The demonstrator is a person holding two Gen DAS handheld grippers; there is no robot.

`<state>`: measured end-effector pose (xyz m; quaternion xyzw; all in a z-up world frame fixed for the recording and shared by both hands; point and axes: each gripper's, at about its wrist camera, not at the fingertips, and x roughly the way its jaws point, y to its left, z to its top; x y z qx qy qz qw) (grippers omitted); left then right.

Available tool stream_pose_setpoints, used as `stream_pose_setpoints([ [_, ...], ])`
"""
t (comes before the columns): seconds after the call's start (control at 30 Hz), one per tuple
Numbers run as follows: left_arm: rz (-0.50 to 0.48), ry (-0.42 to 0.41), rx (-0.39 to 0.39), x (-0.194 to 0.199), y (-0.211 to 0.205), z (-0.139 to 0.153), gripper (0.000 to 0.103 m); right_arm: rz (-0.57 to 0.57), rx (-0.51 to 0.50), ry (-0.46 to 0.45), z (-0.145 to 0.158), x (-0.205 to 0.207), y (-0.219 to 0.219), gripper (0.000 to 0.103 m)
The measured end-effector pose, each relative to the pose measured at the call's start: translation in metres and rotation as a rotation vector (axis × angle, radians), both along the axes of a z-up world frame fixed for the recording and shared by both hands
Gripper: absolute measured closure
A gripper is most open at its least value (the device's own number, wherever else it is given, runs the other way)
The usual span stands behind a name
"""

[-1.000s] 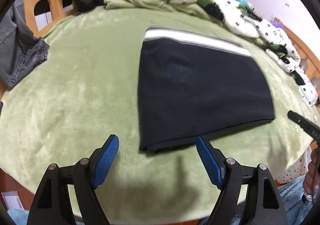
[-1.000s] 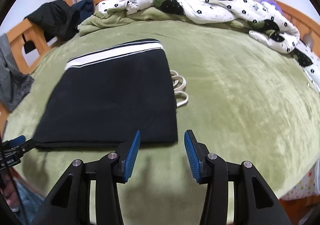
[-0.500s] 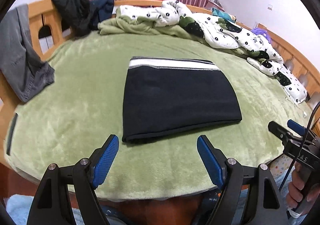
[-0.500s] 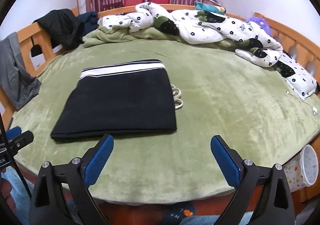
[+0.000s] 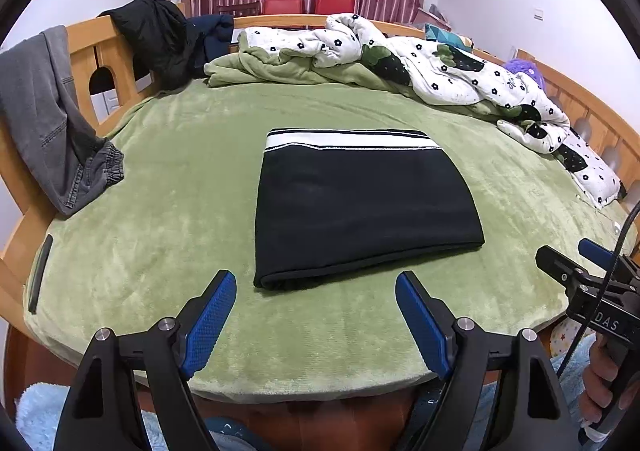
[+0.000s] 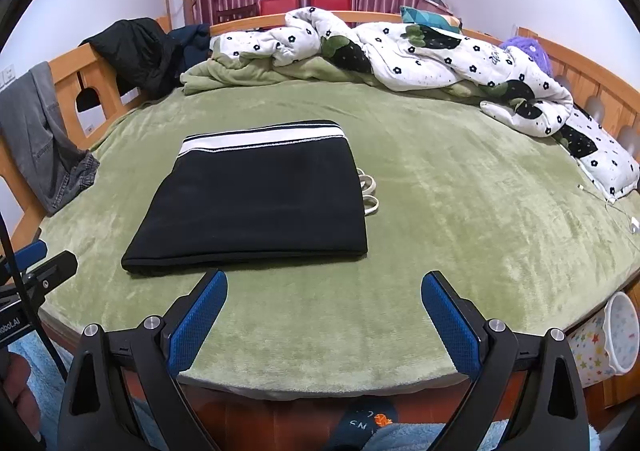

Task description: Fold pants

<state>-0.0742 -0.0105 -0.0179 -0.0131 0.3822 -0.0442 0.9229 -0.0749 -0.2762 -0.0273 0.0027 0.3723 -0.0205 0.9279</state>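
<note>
The black pants (image 5: 360, 203) lie folded into a flat rectangle on the green bed cover (image 5: 168, 211), white-striped waistband at the far edge. They also show in the right wrist view (image 6: 256, 203), with white drawstring loops (image 6: 370, 195) sticking out on the right side. My left gripper (image 5: 316, 315) is open and empty, held back over the bed's near edge, short of the pants. My right gripper (image 6: 324, 315) is open and empty, also back at the near edge. The right gripper shows at the right of the left wrist view (image 5: 580, 271).
A crumpled white flowered quilt (image 6: 420, 51) and green blanket lie along the far side. Grey jeans (image 5: 44, 123) and a black jacket (image 5: 160, 35) hang over the wooden bed rail on the left. A small starred bin (image 6: 616, 335) stands by the bed's right corner.
Both grippers pulled back from the pants to the bed's near edge and rose. The right gripper's jaws opened wide. The folded pants stayed in place.
</note>
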Motion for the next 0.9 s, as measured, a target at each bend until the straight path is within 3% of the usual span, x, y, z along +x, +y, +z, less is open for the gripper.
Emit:
stream_pose_setpoints([
  [0.9, -0.007, 0.011, 0.003, 0.0019, -0.0032, -0.0062, 0.022, 0.011, -0.014, 0.000, -0.0007, -0.0041, 0.0013, 0.007],
])
